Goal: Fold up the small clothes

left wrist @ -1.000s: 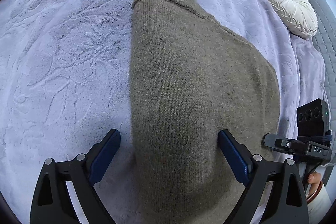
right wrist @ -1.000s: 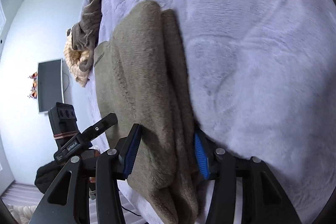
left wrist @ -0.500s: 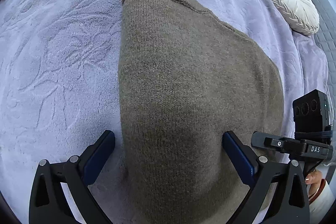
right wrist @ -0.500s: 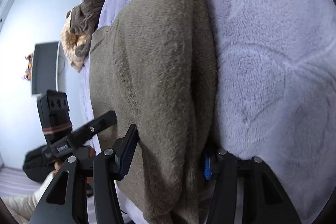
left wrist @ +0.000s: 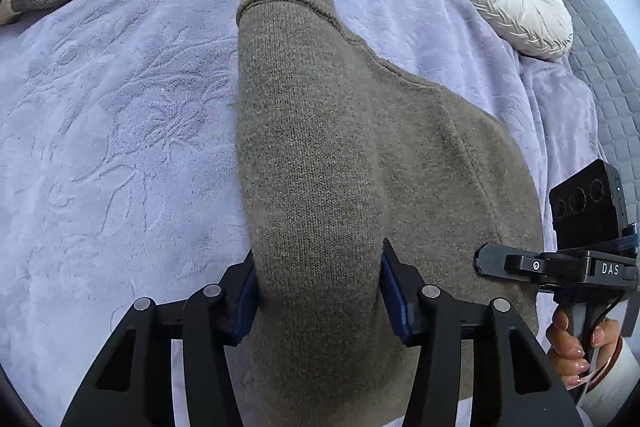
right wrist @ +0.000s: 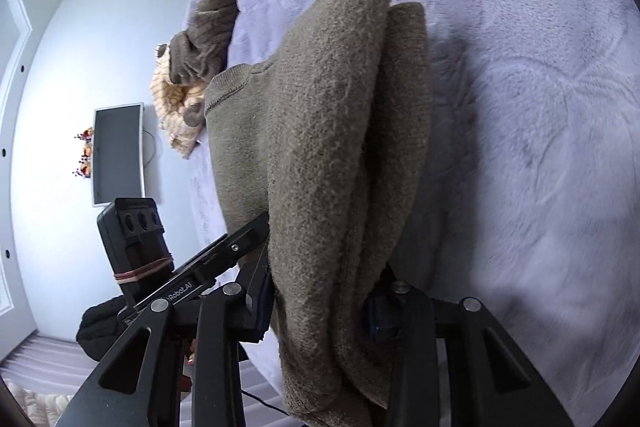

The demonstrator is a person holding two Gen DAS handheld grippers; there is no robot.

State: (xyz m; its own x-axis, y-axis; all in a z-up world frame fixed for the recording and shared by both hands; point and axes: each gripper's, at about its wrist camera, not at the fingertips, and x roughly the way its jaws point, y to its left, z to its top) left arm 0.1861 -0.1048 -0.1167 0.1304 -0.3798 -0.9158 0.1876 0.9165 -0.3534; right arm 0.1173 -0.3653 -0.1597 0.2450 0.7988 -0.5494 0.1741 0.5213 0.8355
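The left gripper [left wrist: 318,291] has just been closing and now pinches a raised fold of the olive knit sweater [left wrist: 320,147]; the right gripper [right wrist: 320,311], likewise closing, clamps its bunched layers. Beyond the fingers, the sweater stretches across the lavender blanket [left wrist: 100,147], a round white cushion [left wrist: 510,1] farther off.

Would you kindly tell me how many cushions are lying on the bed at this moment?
1: a round white cushion at the far right edge of the lilac blanket, seen from the left wrist. Others may lie out of view.

light: soft, even | shadows: faint | edges: fisheye-warped, dark corners
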